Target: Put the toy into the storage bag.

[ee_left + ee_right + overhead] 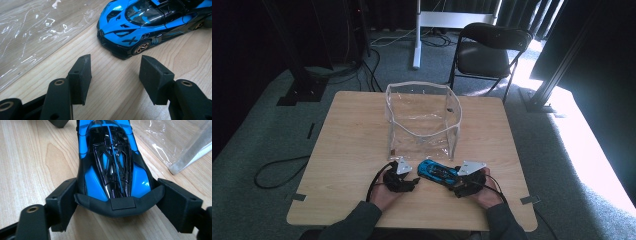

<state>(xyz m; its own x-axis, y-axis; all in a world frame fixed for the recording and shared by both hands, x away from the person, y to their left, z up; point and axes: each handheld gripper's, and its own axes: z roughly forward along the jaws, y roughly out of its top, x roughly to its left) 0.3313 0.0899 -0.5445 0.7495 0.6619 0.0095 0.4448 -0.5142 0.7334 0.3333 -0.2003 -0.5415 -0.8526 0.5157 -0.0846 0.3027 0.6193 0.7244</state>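
Observation:
A blue and black toy car (pixel 437 172) lies on the wooden table (pixel 352 145) near its front edge, between the person's two hands. My right gripper (pixel 457 181) comes at the car's tail; in the right gripper view its jaws (pixel 117 187) sit on either side of the car (pixel 112 165), with both pads touching the ends of the black rear wing. My left gripper (pixel 416 181) stands open just short of the car's nose. In the left gripper view the car (pixel 150 22) sits ahead of the jaws (pixel 115 72), and only bare wood lies between them.
A clear plastic bag (pixel 422 117) stands open on the middle of the table, just behind the car; its edge shows in both gripper views (pixel 30 30) (pixel 175 142). A black folding chair (pixel 489 50) stands beyond the table's far edge.

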